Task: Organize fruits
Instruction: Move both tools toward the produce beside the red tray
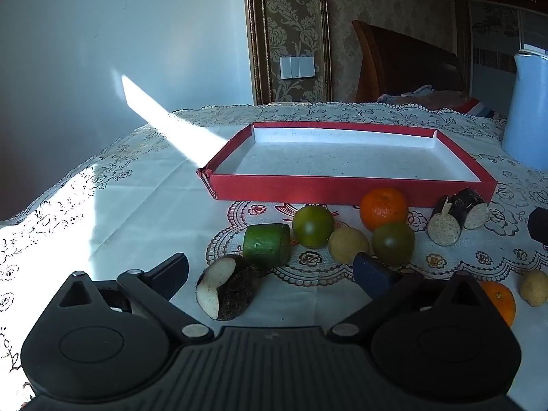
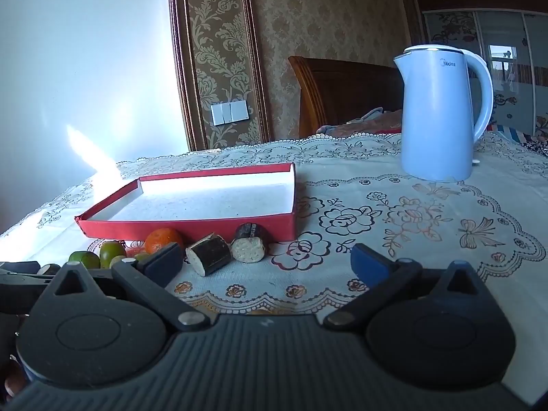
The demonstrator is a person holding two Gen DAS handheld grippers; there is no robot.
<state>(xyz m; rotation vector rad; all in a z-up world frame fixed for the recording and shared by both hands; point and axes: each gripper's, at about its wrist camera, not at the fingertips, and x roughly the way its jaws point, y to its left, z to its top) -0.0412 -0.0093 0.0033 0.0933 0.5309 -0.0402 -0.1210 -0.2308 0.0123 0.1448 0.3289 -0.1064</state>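
A shallow red tray (image 1: 349,190) with a white inside lies on the tablecloth, nothing in it. In front of it lie an orange (image 1: 383,207), two green fruits (image 1: 312,226) (image 1: 393,243), a yellowish round fruit (image 1: 347,245), a cucumber piece (image 1: 267,244), a cut dark root (image 1: 226,287) and two dark cane pieces (image 1: 455,217). My left gripper (image 1: 270,270) hovers open just before the root. My right gripper (image 2: 265,262) is open over bare cloth, right of the cane pieces (image 2: 226,248); the tray (image 2: 191,227) lies beyond.
A pale blue kettle (image 2: 441,116) stands at the back right of the table. Another orange (image 1: 501,299) and a small yellowish fruit (image 1: 534,287) lie at the right of the left wrist view. The table's left edge (image 1: 51,198) drops off near the wall.
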